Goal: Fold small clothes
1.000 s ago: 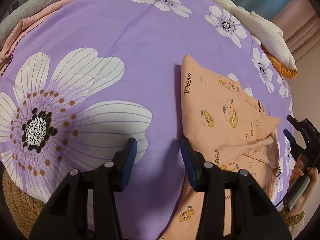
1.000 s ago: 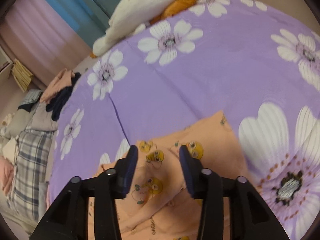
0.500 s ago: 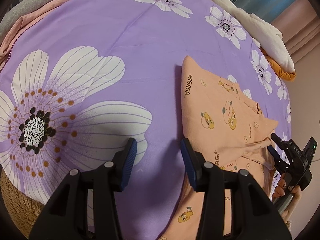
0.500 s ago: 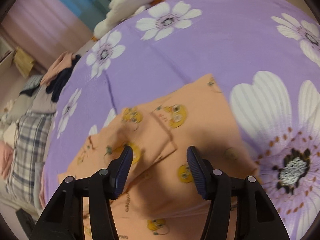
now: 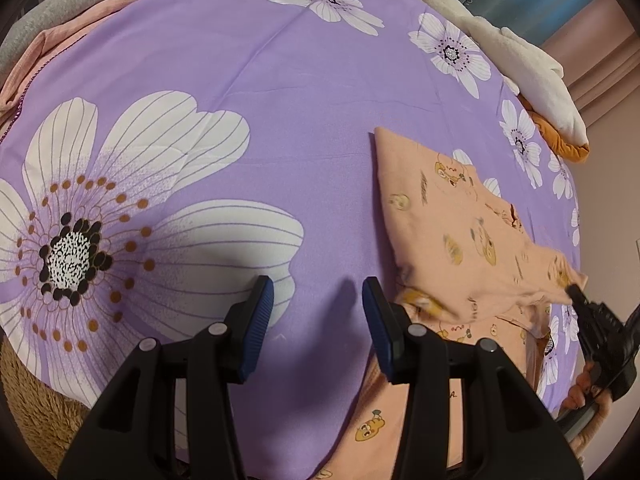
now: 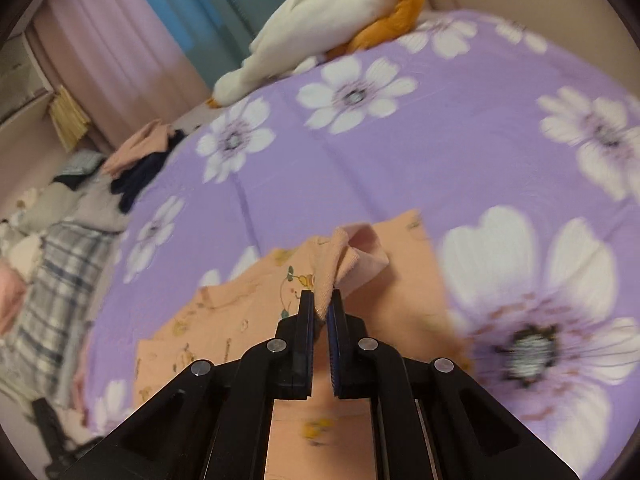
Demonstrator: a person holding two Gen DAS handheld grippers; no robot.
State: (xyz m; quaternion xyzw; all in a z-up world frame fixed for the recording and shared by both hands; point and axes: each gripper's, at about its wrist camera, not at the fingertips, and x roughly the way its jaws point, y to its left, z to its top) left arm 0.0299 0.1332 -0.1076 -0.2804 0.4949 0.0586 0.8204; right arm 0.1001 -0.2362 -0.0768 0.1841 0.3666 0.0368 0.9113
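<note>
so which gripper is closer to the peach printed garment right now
Right. The right gripper is shut on a lifted fold of the peach garment; the left gripper is open over the purple sheet beside the garment's edge.

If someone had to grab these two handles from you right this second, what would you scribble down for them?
Right tongs: shut on a bunched corner of the peach cartoon-print garment, lifted off the bed.
Left tongs: open, holding nothing, over the purple flowered bedsheet just left of the garment.
Garment: on the right part of the sheet, one flap already laid over itself, lower part still loose.
Done: a first fold seems started.
Left: carry the held corner across, probably flatten it, finish folding. More clothes lie piled at the bed's far edge.
</note>
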